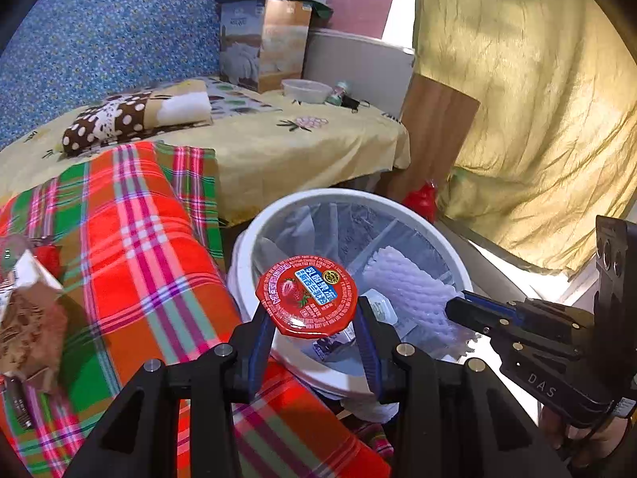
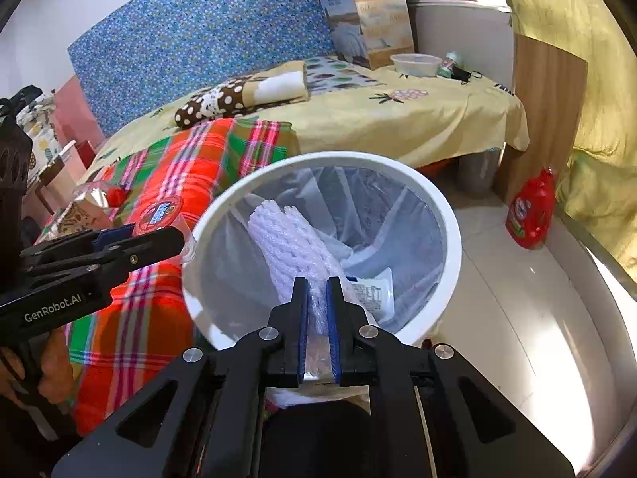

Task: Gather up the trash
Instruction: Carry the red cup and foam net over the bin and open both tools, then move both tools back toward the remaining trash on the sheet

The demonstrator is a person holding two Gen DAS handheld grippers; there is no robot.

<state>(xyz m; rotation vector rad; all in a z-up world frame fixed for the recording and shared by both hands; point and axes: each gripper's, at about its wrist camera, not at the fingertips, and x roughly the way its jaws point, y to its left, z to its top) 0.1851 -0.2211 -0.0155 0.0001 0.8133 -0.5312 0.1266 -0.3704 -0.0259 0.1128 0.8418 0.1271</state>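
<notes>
— What have I got in the left gripper [image 1: 312,320] right now?

— On my left camera its two fingers are closed on a jelly cup [image 1: 307,300] with a red strawberry lid. I'm holding it up over the near rim of the white trash bin [image 1: 450,253], at the edge beside the plaid blanket [image 1: 131,239].

— And the right gripper [image 2: 317,290]?

— I see its fingers pinched on a white foam net [image 2: 286,247]. The net's lower end sits between the blue pads, and the rest of it leans up and away into the bin. From the left camera the same gripper [image 1: 464,304] comes in from the right over the bin's rim, with the net [image 1: 410,290] hanging inside.

— What else is in the bin?

— A clear bag lines it, and a small flat packet [image 2: 374,290] lies next to the net. I can't read its label.

— Anything still on the bed?

— At the left edge of my left view there's a brown patterned carton [image 1: 30,322] on the blanket, with something red [image 1: 49,257] just behind it. I can't tell what that is. Further back, on the yellow sheet [image 1: 278,147], a clear plastic bowl [image 1: 306,89] sits near a tall cardboard box [image 1: 262,42]. On the floor past the bin stands a red bottle [image 2: 531,211].
</notes>
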